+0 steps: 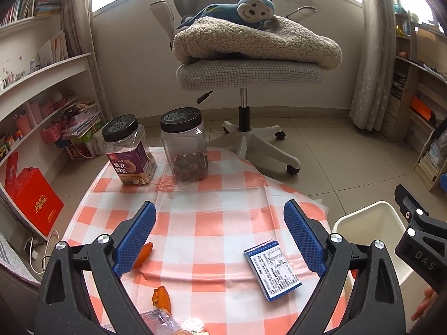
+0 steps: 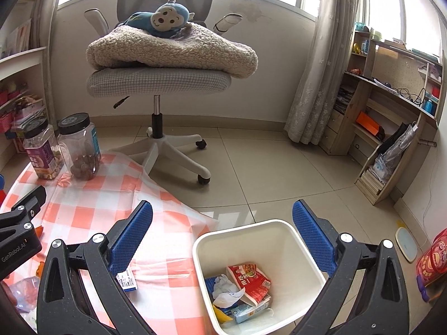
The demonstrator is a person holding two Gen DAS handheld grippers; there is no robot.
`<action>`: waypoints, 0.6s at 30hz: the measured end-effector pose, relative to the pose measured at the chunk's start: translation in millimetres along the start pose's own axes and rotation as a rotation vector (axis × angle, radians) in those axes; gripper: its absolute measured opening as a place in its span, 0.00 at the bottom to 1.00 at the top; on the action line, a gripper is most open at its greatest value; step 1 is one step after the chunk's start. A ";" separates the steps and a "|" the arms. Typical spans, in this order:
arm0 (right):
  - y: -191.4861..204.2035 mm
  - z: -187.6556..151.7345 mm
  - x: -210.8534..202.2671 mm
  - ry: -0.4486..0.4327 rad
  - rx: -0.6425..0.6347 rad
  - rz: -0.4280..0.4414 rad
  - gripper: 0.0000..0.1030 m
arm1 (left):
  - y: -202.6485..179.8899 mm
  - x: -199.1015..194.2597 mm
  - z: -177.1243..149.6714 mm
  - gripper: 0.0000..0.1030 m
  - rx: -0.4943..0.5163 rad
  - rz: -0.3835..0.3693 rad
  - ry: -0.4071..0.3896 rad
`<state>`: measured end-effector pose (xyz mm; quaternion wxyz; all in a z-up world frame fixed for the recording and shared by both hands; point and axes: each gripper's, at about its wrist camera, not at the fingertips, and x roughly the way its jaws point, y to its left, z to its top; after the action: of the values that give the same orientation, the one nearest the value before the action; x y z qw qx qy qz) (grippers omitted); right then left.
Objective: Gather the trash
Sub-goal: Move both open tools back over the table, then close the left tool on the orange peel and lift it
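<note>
My left gripper [image 1: 219,223] is open and empty above the checked cloth [image 1: 201,209]. A small blue-and-white box [image 1: 272,269] lies just inside its right finger. Two orange peel pieces [image 1: 144,254] [image 1: 160,298] lie near its left finger. A crumpled clear bottle [image 1: 157,319] and a white tissue wad [image 1: 192,324] show at the bottom edge. My right gripper [image 2: 222,226] is open and empty above the white bin [image 2: 282,229], which holds a red packet [image 2: 248,279], crumpled paper [image 2: 225,290] and a carton [image 2: 248,311]. The box [image 2: 127,279] shows beside its left finger.
Two black-lidded jars [image 1: 130,150] [image 1: 184,145] stand at the cloth's far edge. An office chair [image 1: 248,72] with a blanket and a plush monkey stands behind. Shelves line the left [image 1: 42,89] and the right [image 2: 391,117]. A red box [image 1: 36,203] is on the floor.
</note>
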<state>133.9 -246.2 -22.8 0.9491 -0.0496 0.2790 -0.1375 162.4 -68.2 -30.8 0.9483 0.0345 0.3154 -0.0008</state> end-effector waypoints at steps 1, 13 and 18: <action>6.6 0.4 1.1 0.003 -0.007 0.008 0.93 | 4.7 1.0 -1.2 0.87 -0.002 0.005 0.004; 80.7 2.5 17.9 0.063 -0.069 0.106 0.93 | 80.3 49.0 -17.1 0.87 0.002 0.106 0.194; 107.2 -0.9 31.4 0.119 -0.096 0.145 0.93 | 130.1 96.2 -33.1 0.87 -0.019 0.097 0.398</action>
<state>183.7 -152.7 -58.1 0.9349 -0.0663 0.3438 -0.0578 222.7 65.7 -106.3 0.8666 0.0403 0.4943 0.0545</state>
